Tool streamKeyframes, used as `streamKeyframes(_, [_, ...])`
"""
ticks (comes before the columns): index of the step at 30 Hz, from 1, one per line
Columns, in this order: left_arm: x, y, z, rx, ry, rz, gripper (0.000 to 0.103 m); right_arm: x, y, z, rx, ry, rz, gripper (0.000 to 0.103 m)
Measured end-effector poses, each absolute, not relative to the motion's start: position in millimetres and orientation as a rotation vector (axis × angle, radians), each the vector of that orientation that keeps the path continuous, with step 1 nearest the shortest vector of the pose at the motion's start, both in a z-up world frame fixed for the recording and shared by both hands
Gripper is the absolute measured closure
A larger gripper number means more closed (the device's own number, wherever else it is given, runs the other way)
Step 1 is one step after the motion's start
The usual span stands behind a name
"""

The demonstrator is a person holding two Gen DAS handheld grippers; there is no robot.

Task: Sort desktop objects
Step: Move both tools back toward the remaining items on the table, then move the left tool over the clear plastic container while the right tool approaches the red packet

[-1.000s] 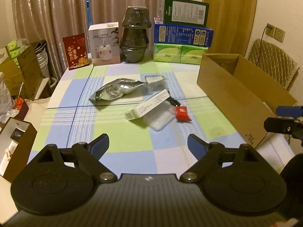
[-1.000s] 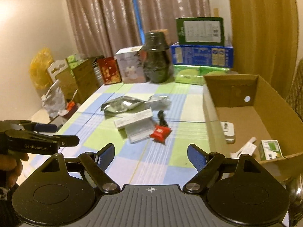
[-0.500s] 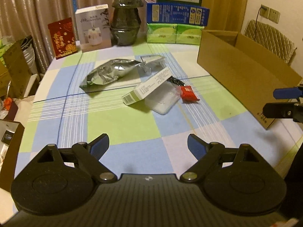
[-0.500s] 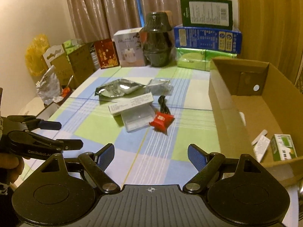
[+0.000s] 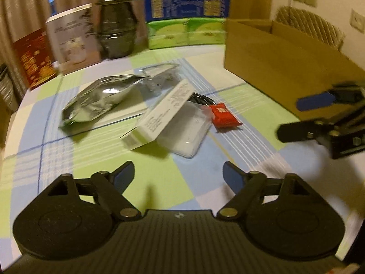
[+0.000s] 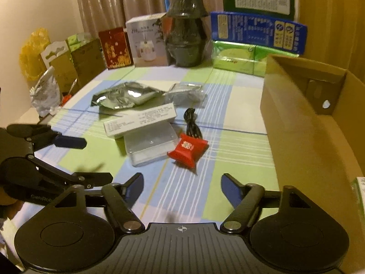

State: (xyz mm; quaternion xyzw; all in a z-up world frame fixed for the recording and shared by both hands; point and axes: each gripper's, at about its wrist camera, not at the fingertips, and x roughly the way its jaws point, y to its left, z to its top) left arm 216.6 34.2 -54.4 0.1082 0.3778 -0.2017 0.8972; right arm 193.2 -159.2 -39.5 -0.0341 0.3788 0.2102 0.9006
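**Both grippers open above the checked table, loose items grouped left of the cardboard box**

The left wrist view is smeared by motion blur, so print on the packages cannot be read there. The cardboard box (image 6: 303, 123) runs off the right edge of the right wrist view; most of its floor is hidden behind its near wall, and only a sliver of a green-and-white carton (image 6: 359, 191) shows inside at the frame edge. What else lies in it cannot be told.

Left of the cardboard box, on the tablecloth (image 6: 237, 150), lies a red packet (image 6: 188, 147), apart from the box. Just behind the packet sits a coiled black cable (image 6: 192, 123). Left of the packet is a clear plastic case (image 6: 150, 145), with a long white carton (image 6: 140, 122) resting across its far edge. Farther from the box lie a silver foil pouch (image 6: 124, 97) and a clear plastic bag (image 6: 187, 92).

The right gripper (image 6: 182, 188) hovers over the table near the packet, its jaws spread wide and holding nothing. The left gripper (image 5: 178, 174) likewise stands spread apart and empty, facing the white carton.
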Motion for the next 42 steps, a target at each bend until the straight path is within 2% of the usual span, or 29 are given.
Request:
streamKeyframes(4, [227.2, 26.9, -63.6, 0.29, 0.77, -0.456, 0.024, 211.2, -154.2, -52.5, -0.095, 0.799, 0.44, 0.039])
streamKeyframes(21, [286.4, 23.3, -92.3, 0.248, 0.797, -0.536, 0.025, 259.7, -151.0, -68.5, -0.023, 0.826, 0.403, 0.039])
streamKeyframes(24, [290.4, 23.6, -95.7, 0.227, 0.795, -0.556, 0.029, 263.4, -149.0, -71.6, -0.023, 0.84, 0.407, 0.039])
streamKeyframes(30, [291.0, 15.6, -98.1, 0.247, 0.782, -0.576, 0.044, 271.8, -148.2, -78.2, -0.013, 0.856, 0.401, 0.039])
streamKeyframes(42, [274.3, 15.6, -91.5, 0.256, 0.821, -0.531, 0.045, 277.0, -142.9, -87.5, -0.085, 0.869, 0.394, 0.059])
